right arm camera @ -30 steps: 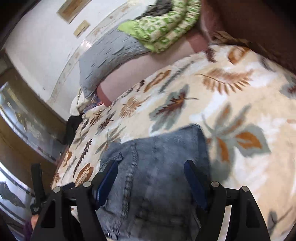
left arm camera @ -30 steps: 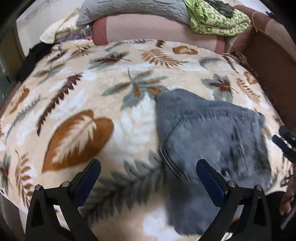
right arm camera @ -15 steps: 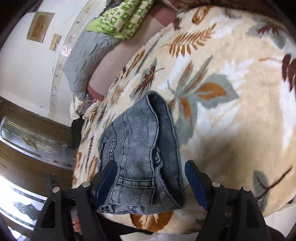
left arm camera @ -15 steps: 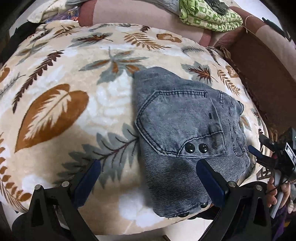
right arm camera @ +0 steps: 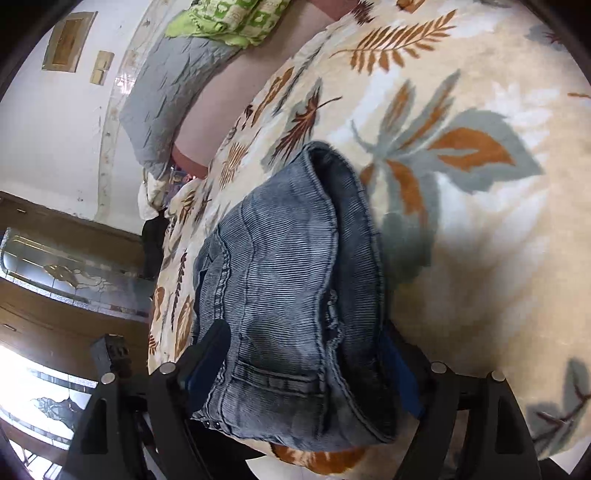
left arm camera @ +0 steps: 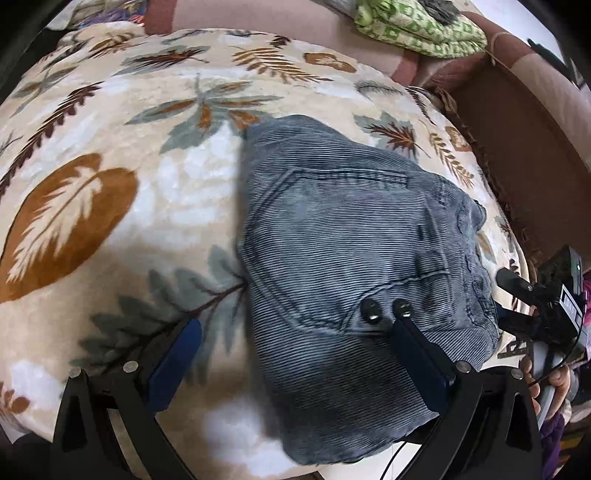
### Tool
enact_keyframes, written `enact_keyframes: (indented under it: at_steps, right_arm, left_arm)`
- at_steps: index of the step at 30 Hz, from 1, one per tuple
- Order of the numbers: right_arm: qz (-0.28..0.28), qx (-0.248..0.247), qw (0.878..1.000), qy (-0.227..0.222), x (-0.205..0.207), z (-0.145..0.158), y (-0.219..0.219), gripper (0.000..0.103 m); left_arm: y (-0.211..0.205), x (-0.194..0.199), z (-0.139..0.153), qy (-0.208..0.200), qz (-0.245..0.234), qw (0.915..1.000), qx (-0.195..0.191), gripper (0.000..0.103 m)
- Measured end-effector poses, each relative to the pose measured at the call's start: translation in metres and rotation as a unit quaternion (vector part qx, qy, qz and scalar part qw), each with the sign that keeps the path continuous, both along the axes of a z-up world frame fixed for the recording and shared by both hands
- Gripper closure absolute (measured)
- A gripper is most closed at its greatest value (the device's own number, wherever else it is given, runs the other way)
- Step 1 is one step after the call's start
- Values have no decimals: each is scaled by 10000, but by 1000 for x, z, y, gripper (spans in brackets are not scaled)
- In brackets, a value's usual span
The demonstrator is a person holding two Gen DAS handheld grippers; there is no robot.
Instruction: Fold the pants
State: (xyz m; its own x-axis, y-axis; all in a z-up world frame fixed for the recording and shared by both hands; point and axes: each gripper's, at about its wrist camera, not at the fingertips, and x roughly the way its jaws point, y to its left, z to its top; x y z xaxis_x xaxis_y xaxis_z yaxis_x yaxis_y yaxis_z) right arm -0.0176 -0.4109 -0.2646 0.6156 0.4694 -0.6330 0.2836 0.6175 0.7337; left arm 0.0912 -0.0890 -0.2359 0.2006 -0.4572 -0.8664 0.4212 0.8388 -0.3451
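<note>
Folded grey-blue corduroy pants (left arm camera: 351, 240) lie on a leaf-patterned blanket (left arm camera: 110, 166) near the bed's front edge, back pocket and two dark buttons up. My left gripper (left arm camera: 295, 325) hangs open just above them, one finger over the pants by the buttons, the other over the blanket. In the right wrist view the pants (right arm camera: 288, 288) reach down between the fingers of my right gripper (right arm camera: 304, 332). Its jaws are opening and straddle the near end of the bundle; the fold partly hides one finger. The right gripper (left arm camera: 535, 306) and its hand also show at the left view's right edge.
A green patterned blanket (left arm camera: 417, 26) and a grey pillow (right arm camera: 173, 88) lie at the head of the bed on a pink bolster (left arm camera: 258, 22). A brown bed side (left arm camera: 517, 155) rises on the right. A wooden cabinet with glass panels (right arm camera: 74, 280) stands beyond the bed.
Both grippers have dropped toward the pants and tipped further down. The right gripper's fingers now sit on either side of the bundle's near end, a little wider apart.
</note>
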Motion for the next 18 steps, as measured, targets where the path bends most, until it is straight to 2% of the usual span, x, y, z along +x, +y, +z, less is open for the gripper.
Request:
enact_keyframes:
  at_steps: [3, 6, 11, 18]
  right_arm:
    - [172, 157, 9997, -25, 10, -2, 13, 20]
    - [294, -53, 9996, -16, 18, 1, 27, 16]
    - [282, -30, 9996, -60, 23, 1, 32, 14]
    - [324, -117, 9994, -59, 25, 0, 35, 14]
  left_arm:
    - [-7, -2, 0, -3, -88, 9999, -123, 0]
    - [-8, 0, 0, -19, -92, 9998, -186, 0]
    - [-13, 1, 2, -146, -97, 9997, -140, 1]
    - [-28, -7, 8, -605, -195, 9973, 368, 1]
